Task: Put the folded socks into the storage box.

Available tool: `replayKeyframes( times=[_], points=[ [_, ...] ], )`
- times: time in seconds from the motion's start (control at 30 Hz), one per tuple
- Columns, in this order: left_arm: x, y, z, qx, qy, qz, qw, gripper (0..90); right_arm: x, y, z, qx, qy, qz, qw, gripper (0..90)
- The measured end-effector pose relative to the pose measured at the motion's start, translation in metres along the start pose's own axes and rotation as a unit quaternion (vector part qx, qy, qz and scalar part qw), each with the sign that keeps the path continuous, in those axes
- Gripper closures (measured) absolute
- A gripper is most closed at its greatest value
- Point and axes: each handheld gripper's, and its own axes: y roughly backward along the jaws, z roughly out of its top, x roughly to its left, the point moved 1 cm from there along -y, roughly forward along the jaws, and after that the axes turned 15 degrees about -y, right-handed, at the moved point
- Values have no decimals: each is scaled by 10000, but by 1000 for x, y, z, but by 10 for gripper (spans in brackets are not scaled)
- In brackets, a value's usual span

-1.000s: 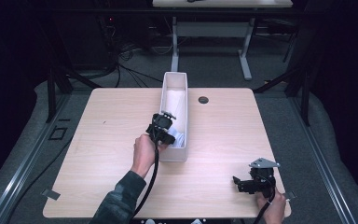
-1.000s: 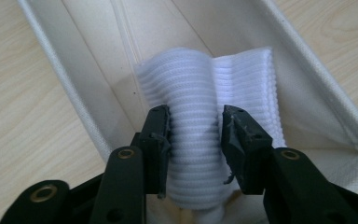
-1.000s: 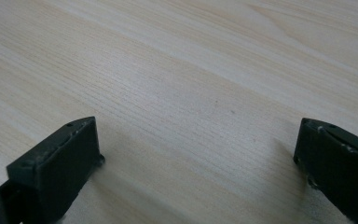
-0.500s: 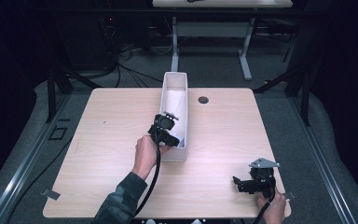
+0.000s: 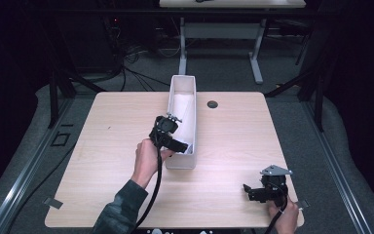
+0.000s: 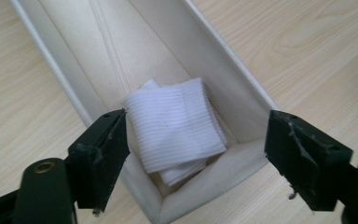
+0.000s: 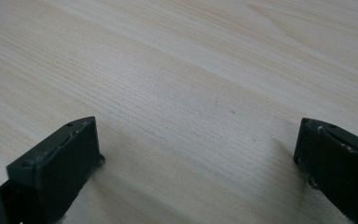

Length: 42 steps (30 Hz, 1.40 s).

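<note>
The left gripper (image 6: 196,154) has its blocky black fingers (image 6: 103,154) spread wide; they have just been opening, and they press on nothing. Between them, lower down, lies a folded white cloth (image 6: 175,128), soft and finely ribbed, roughly square, with a second layer peeking out beneath its edge. One finger stands just beside the cloth's left edge; whether it touches cannot be told. The cloth rests in the near end of a long, narrow white box (image 6: 223,77) with smooth slanted walls and a seam down its floor. In the high view the left gripper (image 5: 177,145) hangs over that end of the box (image 5: 182,87). The box stands on a pale wood-grain tabletop (image 5: 112,126). Well apart, near the tabletop's front corner, the right gripper (image 5: 247,191) has its matte black fingers (image 7: 56,163) wide open over bare grain, holding nothing.
</note>
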Motion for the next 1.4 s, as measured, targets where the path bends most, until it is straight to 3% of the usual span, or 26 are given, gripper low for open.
replayKeyframes(
  times=[0.7, 1.0, 1.4],
  points=[
    [14, 47, -42, -416, 26, 225, 9989, 1, 0, 0, 0, 1, 0, -1, 10000, 0],
    [19, 65, -75, -625, 131, 362, 9973, 0, 0, 0, 0, 0, 0, 0, 10000, 0],
    [29, 72, -123, -557, 373, 629, 9958, 0, 0, 0, 0, -2, -3, -2, 10000, 0]
  ],
)
